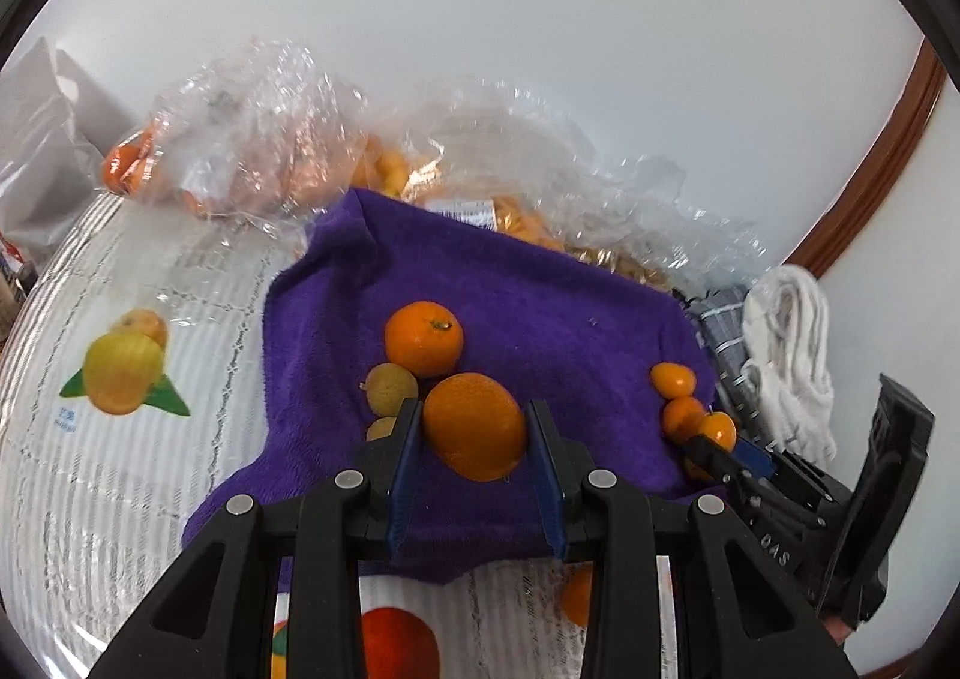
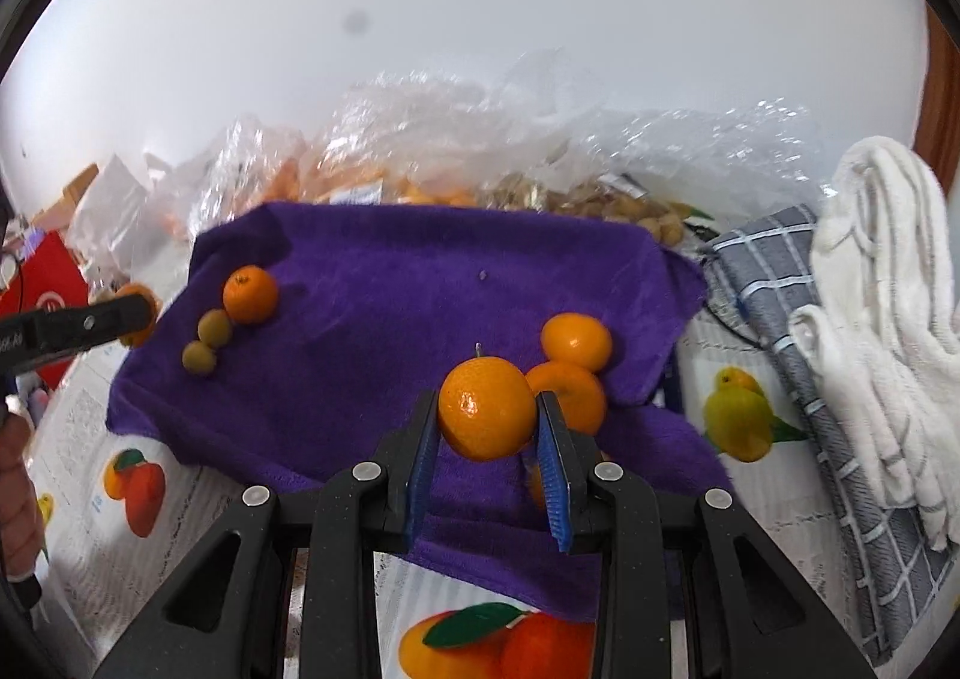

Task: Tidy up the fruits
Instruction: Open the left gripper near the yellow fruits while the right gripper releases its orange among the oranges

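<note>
Both your grippers, left gripper [image 1: 474,427] and right gripper [image 2: 487,409], clench oranges over the purple towel [image 2: 372,283], seemingly for grouping by kind.

Each tool [image 1: 474,427] [image 2: 487,415] has black angular arms, silver round rivets and ribbed blue finger pads [image 1: 401,490].

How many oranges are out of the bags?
5. One orange sits in the left claw, another in the right claw. A third lies beside the small greenish fruits; two more behind the right claw. Others may be hidden.
</note>
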Motion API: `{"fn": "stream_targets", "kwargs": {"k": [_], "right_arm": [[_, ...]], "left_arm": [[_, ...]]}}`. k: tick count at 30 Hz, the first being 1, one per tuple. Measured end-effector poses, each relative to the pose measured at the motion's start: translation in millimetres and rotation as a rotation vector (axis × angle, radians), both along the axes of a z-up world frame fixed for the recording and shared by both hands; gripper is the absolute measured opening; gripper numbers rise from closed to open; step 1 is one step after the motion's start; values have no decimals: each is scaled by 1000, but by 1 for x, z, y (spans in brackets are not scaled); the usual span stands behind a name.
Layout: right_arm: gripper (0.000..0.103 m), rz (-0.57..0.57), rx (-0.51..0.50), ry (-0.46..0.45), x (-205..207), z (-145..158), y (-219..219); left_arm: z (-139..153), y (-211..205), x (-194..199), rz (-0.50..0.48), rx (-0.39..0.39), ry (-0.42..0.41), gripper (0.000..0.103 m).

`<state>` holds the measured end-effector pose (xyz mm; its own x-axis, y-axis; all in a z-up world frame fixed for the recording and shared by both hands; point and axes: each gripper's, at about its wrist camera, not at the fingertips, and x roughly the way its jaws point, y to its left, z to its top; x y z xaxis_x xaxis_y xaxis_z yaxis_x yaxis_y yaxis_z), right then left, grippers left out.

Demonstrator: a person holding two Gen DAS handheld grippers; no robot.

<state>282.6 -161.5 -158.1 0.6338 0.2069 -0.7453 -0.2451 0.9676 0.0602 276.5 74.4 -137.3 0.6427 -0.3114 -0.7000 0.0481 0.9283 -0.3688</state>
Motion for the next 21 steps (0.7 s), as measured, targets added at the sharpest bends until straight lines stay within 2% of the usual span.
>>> {"fn": "stream_targets", "kwargs": {"k": [3,8,16,21], "right_arm": [[31,29,-45,14,2,-9,12],[31,42,-65,68,9,-23,21],[31,27,-21,90,13,-27,16],[33,18,-11,101,13,-28,13]], "left_arm": [[-7,-9,10,-10,25,33,32],[-16,-19,22,-11,83,81,32],[-29,-30,32,-33,145,116,32],[-33,-29,34,-43,136,128,32]]}}
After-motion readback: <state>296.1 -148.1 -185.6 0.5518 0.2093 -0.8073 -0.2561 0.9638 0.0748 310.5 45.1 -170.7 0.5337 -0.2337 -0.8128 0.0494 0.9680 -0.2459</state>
